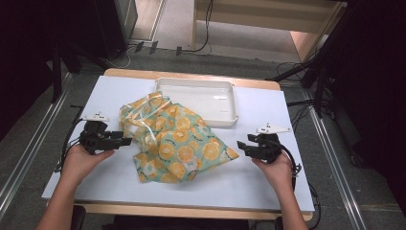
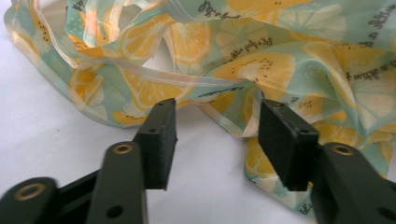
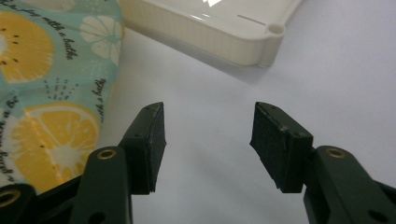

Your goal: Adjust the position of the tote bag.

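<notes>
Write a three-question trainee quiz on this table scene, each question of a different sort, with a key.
1. True or false: the left gripper is clamped on the lemon-print cloth.
2. What lies behind the cloth on the table? A) a white tray B) a blue bowl C) a red box
3. Fill in: the right gripper has its jaws ____, over bare table.

Key:
1. False; its jaws stand apart at the cloth's edge, not gripping it.
2. A, the white tray.
3. open
</notes>
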Available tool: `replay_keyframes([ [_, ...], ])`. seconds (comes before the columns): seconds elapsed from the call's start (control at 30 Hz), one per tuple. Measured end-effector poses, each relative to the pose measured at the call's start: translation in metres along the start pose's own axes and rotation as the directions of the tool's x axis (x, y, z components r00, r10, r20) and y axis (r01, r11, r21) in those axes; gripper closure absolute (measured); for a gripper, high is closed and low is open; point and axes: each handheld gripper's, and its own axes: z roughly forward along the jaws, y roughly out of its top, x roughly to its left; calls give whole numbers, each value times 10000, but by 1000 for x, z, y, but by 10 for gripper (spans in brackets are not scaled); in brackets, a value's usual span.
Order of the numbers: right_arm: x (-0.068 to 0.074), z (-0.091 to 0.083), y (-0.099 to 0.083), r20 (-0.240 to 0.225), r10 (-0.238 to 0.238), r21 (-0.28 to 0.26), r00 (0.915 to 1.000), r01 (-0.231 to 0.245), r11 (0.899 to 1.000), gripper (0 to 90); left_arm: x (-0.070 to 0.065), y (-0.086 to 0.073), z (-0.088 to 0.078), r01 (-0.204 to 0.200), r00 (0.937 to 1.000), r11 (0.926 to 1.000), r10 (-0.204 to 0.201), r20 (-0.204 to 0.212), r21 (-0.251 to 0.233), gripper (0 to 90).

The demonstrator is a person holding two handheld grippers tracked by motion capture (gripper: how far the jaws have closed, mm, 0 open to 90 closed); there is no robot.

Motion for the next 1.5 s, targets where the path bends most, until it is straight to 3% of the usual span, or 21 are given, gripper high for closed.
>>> replay_keyframes([
  [0.33,2,-3,4,-182,-229,-299,9996,223,9993,471,2,0,-4,-18,9999,9999,20,116,-147,374],
  [0.67,-1,-2,6,-562,-96,-376,9984,75,9993,489,1,-1,-6,-5,9999,9999,7,136,-141,364],
  [1.13,-1,2,7,-536,-173,-277,9984,158,9995,478,-1,-3,-9,-101,9999,9998,103,125,-189,356],
  [1.5,-3,4,8,-595,-141,-214,9981,128,9997,475,-3,-2,-11,68,9997,9998,-64,221,-167,341],
])
